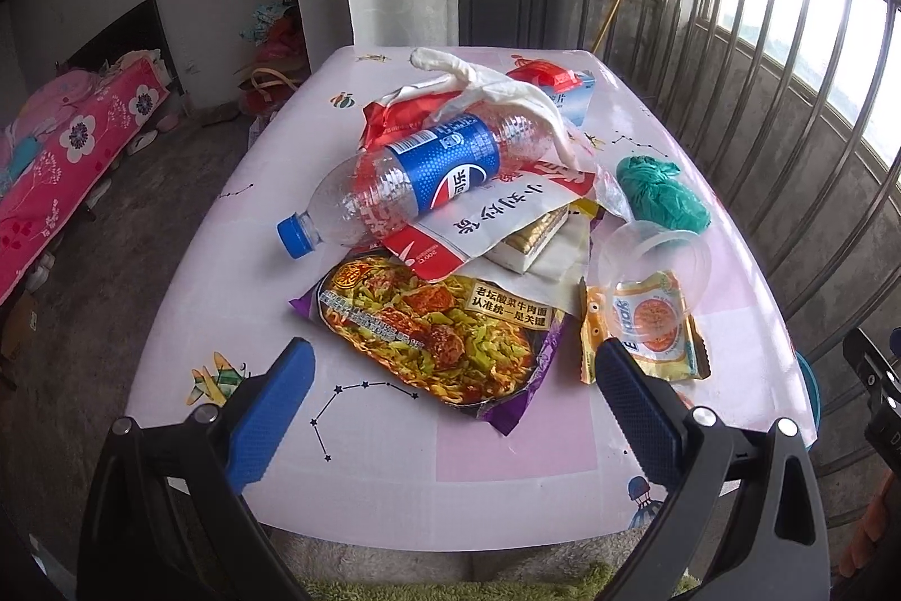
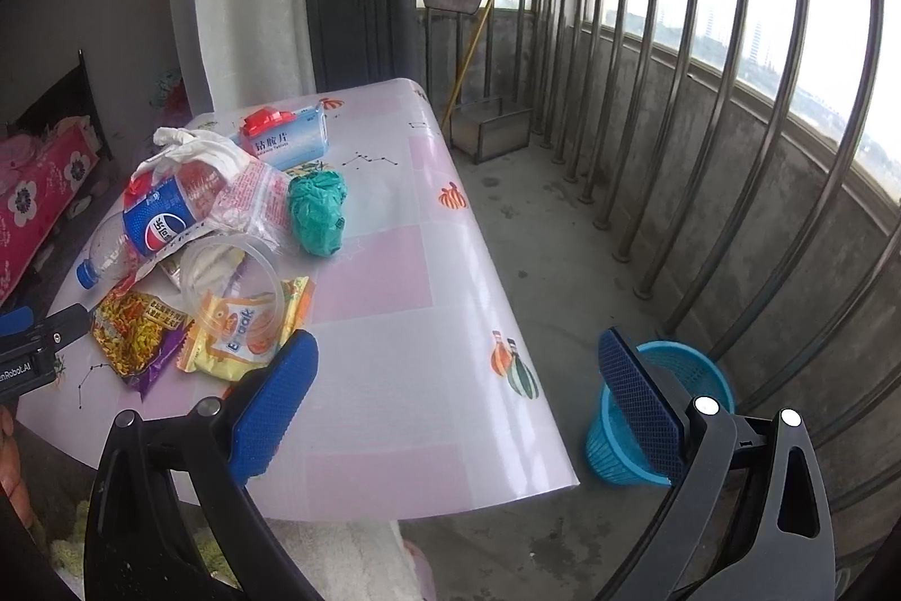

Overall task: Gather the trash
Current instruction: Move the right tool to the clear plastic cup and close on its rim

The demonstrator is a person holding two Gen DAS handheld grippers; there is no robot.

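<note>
Left gripper (image 1: 453, 378): jaws wide, nothing between the pads, hovering over the near edge of the table (image 1: 366, 488). Right gripper (image 2: 459, 375): jaws also wide and empty, held off the table's right side.

Directly ahead of the left jaws, and closest to them, lies the noodle wrapper (image 1: 433, 336), flat on the table, long axis running left-far to right-near. Just right of it sits a yellow snack packet (image 1: 642, 330) with a clear cup (image 1: 653, 263) tipped over on top of it. Farther back is the heap: Pepsi bottle (image 1: 416, 184) on its side, cap pointing near-left, resting on a white-and-red bag (image 1: 507, 218); a white rag (image 1: 484, 83) draped across the top; a green wad (image 1: 659, 195) to the right, apart from the heap; a blue box (image 1: 569, 88) at the far end.

Blue bin (image 2: 664, 415) stands on the floor beyond the table's right edge, partly behind the right gripper's outer finger.

Judgement: nothing collected yet. The left gripper is nearer the wrapper; the right is nearer the packet, the cup and the bin. A flat wrapper offers little to pinch, so an edge grip looks necessary.
</note>
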